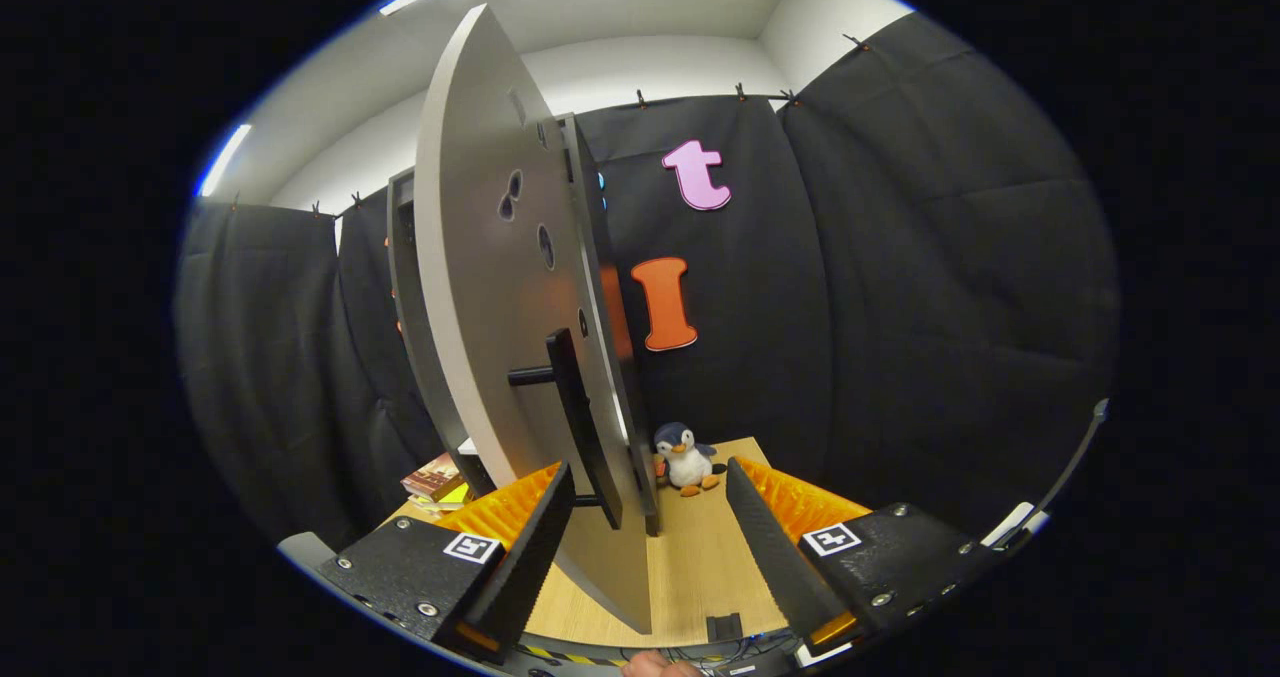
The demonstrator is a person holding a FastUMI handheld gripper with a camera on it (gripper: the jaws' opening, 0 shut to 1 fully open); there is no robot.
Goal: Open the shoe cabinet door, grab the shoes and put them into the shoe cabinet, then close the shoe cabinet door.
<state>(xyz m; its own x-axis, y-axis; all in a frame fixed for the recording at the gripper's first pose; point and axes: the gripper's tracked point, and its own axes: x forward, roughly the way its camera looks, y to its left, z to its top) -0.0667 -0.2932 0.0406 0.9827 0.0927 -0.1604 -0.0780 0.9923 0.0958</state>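
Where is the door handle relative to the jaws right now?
In the gripper view, the black door handle stands on the open cabinet door, just ahead of the open gripper, nearer its left jaw and ungripped.

Light wooden table (700, 557), toy penguin (686, 457), stacked books (436, 481), cabinet (520, 357) standing on it

Shoe cabinet door (490, 287): smooth, matt grey panel with a matt dark handle (578, 427). Worktop (700, 557) beneath the door: pale wood grain, smooth. Penguin toy (686, 457) beside the door: soft plush. Booth wall: matt quilted cloth.
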